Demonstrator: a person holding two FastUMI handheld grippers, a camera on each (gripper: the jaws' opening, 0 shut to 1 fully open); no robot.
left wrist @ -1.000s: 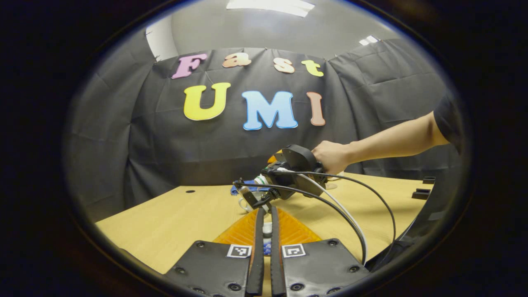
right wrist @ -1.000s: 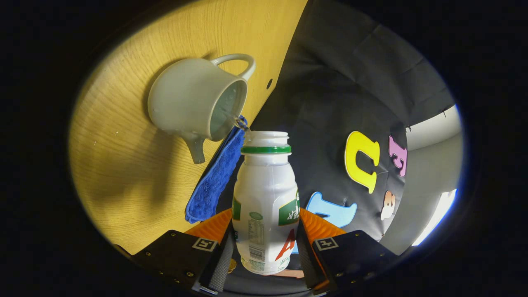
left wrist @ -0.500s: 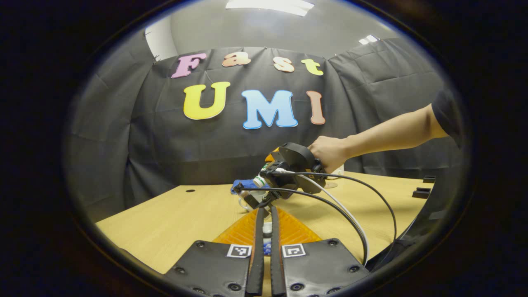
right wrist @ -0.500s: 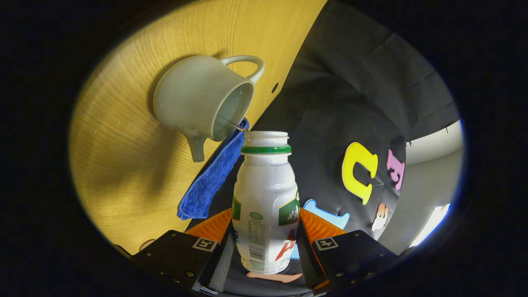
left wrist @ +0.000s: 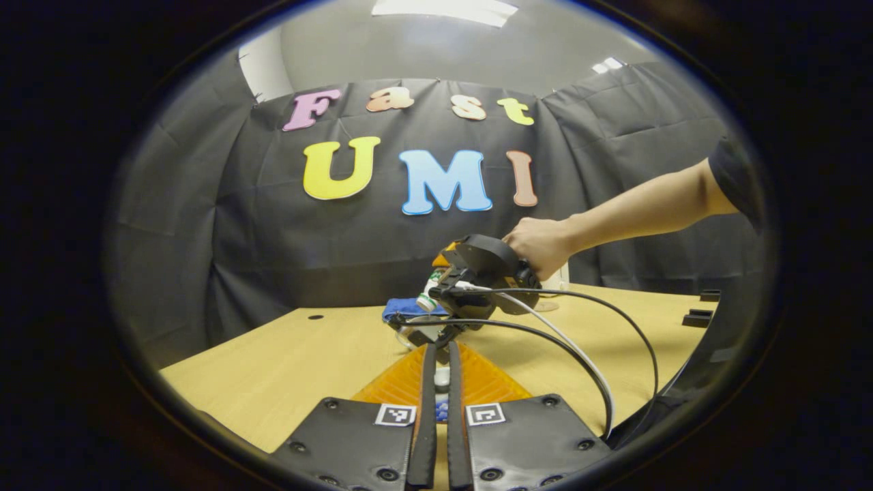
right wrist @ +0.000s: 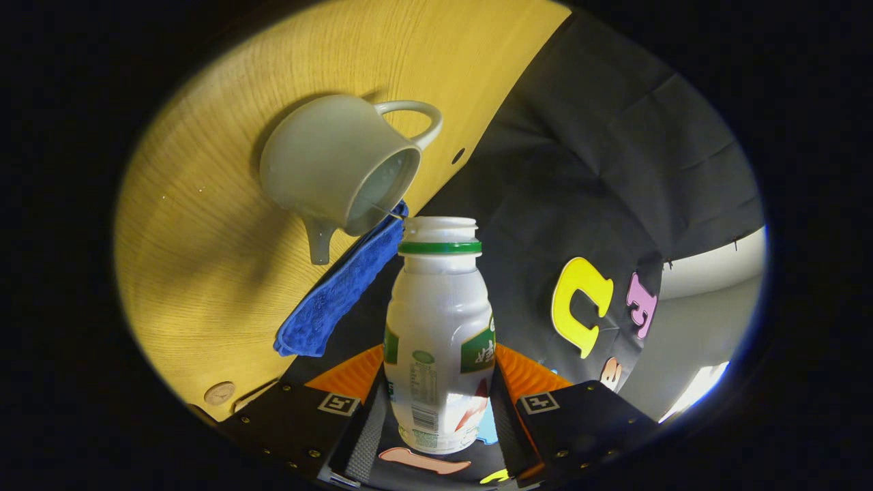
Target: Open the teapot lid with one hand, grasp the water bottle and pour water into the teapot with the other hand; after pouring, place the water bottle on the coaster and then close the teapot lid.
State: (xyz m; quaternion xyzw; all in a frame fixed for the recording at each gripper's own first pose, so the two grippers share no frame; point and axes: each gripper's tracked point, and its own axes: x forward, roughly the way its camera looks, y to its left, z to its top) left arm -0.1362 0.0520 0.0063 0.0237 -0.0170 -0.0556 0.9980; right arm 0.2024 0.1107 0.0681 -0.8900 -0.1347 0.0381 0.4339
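At the bottom centre of the right gripper view, the right gripper (right wrist: pixel 438 416) pinches the water bottle (right wrist: pixel 438 341) by its sides, mouth aimed toward the open teapot (right wrist: pixel 337 167) in the upper left, beside a blue cloth (right wrist: pixel 337 293). Pouring looks nearly done; next, right the bottle and carry it to the coaster (right wrist: pixel 219 393) at lower left. The left gripper (left wrist: pixel 436 402) has its fingers nearly pressed together on a small pale piece, likely the lid.
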